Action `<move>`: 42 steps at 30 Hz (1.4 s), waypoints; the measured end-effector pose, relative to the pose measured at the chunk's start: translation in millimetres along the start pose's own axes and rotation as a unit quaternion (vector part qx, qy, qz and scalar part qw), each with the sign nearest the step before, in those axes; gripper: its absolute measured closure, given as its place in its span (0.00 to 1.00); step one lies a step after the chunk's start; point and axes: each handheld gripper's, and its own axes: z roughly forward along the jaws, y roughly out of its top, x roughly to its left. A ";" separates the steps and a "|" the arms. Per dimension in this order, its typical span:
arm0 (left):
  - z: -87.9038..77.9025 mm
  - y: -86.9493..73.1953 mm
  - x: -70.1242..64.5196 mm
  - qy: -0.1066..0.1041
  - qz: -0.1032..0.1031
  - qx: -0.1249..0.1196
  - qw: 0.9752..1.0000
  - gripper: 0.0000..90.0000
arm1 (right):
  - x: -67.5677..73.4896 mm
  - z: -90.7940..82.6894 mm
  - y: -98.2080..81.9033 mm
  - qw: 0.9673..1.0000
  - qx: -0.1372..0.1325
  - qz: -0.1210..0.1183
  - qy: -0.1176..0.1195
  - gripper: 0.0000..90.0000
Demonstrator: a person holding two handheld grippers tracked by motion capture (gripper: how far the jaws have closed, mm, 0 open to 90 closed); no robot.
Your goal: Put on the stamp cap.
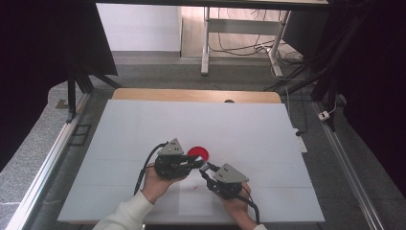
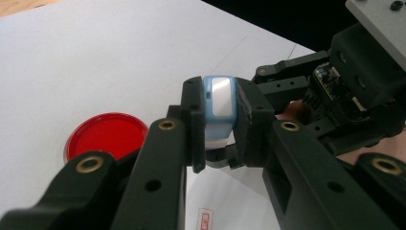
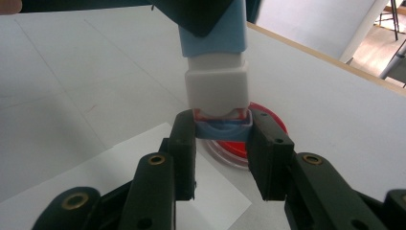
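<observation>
Above the white worktop (image 1: 143, 124), the left tongs (image 2: 218, 127) clamp the light-blue plastic stamp body (image 2: 219, 103), the right tongs (image 3: 222, 143) pinch its blue base cap (image 3: 222, 130); round red ink pad (image 1: 198, 153) at twelve o'clock.

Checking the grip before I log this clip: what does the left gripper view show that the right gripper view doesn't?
Left gripper view alone: the left gripper shut on the blue body, seen end-on with its shiny pale panel, and a small red printed mark on the paper. Right gripper view alone: the white middle section under the blue body, and the right gripper shut on a blue end piece. Both: the red round dish on the white sheet.
</observation>
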 end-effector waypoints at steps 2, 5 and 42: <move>0.1 0.0 0.0 0.000 0.000 0.000 1.000 0.84 | 0.3 0.0 0.0 1.000 0.000 0.001 0.001 0.71; 0.7 -0.3 -0.2 0.001 0.001 0.002 1.000 0.84 | 0.5 -0.1 0.0 1.000 0.000 0.000 0.001 0.71; 5.4 -0.1 -5.2 0.021 0.004 0.020 1.000 0.84 | 7.3 -0.2 -1.0 0.999 0.005 -0.040 -0.036 0.71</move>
